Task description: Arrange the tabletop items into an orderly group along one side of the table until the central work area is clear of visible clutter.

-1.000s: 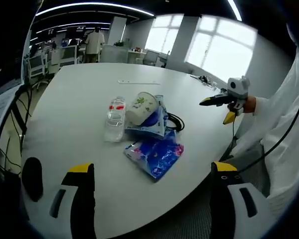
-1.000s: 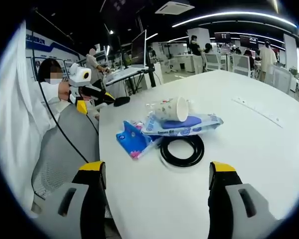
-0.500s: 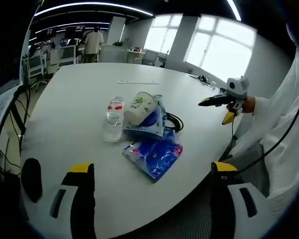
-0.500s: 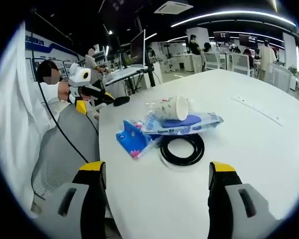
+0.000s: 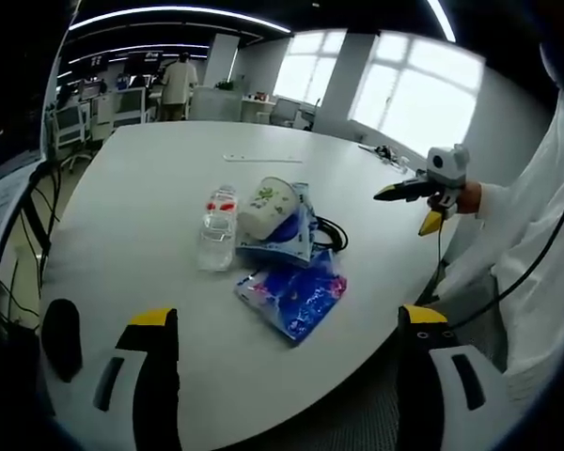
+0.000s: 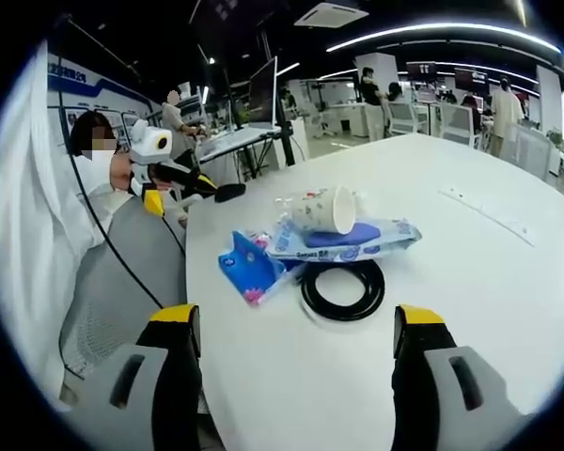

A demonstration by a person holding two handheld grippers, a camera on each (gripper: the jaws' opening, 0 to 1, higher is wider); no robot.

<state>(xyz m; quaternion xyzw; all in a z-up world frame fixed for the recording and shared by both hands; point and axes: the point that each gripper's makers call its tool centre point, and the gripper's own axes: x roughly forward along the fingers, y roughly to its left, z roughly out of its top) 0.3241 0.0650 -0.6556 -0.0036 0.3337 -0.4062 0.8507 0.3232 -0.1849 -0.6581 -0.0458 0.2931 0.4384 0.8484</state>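
Left gripper view: my left tongs [image 5: 287,376] stand spread and empty at 6 o'clock, above the near edge of the white table [image 5: 141,178]. The clutter sits in one cluster at centre: a clear bottle [image 5: 217,229] upright at 9 o'clock of the group, a paper cup [image 5: 267,205] lying on its side atop a wipes pack [image 5: 291,235], a black cable [image 5: 330,229] coiled at 3 o'clock just behind the pack, and a blue pouch [image 5: 296,292] at 6 o'clock, touching the pack. A black mouse [image 5: 61,336] lies apart at 8 o'clock near the table edge. My right tongs [image 5: 409,202] hover off the table at 3 o'clock, spread, holding nothing.

Right gripper view: my right tongs [image 6: 289,376] are spread and empty at 6 o'clock. The cup [image 6: 321,208] rests on the pack [image 6: 343,240]; the cable [image 6: 342,288] lies at 6 o'clock of the pack, partly under it; the pouch [image 6: 252,269] touches the pack at 9 o'clock. The left tongs [image 6: 180,186] show at 10 o'clock, beyond the table.
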